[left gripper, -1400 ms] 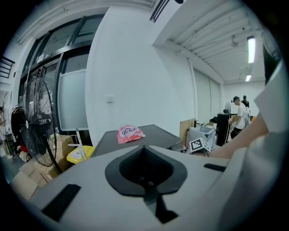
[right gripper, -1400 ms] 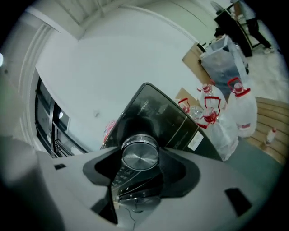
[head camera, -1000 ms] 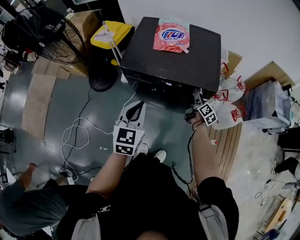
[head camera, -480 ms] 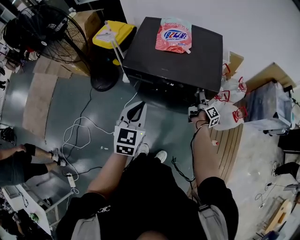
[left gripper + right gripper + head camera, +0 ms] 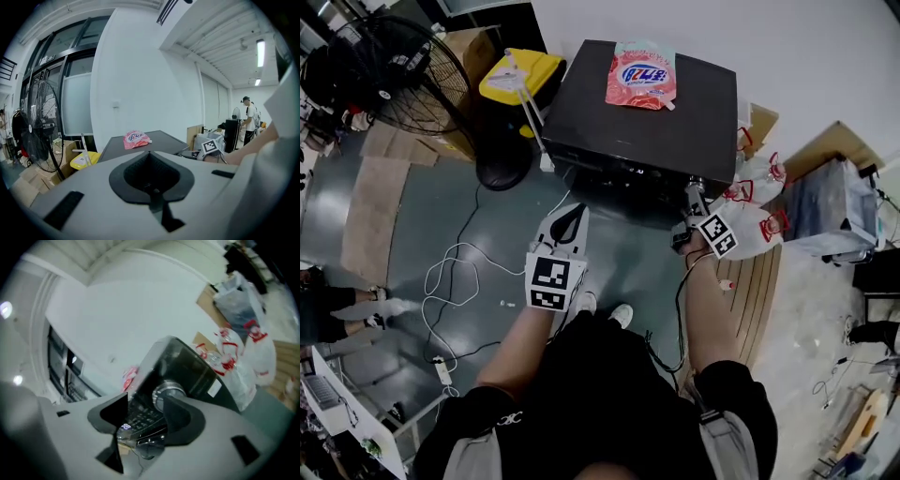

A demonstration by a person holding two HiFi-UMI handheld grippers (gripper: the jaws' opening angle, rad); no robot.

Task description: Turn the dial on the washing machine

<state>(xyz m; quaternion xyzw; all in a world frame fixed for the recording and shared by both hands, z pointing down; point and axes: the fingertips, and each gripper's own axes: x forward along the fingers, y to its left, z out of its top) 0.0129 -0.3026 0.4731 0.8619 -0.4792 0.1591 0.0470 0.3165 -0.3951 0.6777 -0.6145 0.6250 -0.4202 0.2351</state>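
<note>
A: Step?
B: Approach. R gripper (image 5: 146,405) at washer (image 5: 642,117) front, jaws apart, just closed a bit, nothing btwn. Dial (image 5: 168,391) just past one jaw tip.
A: L gripper (image 5: 150,159)?
B: Jaws together, idle. Next, prob: centre on dial, clamp, twist.

One washing machine (image 5: 647,122), one dial (image 5: 169,391), one detergent pouch (image 5: 641,75), one floor fan (image 5: 389,70) at 10 o'clock, one yellow container (image 5: 523,75) at 11.
</note>
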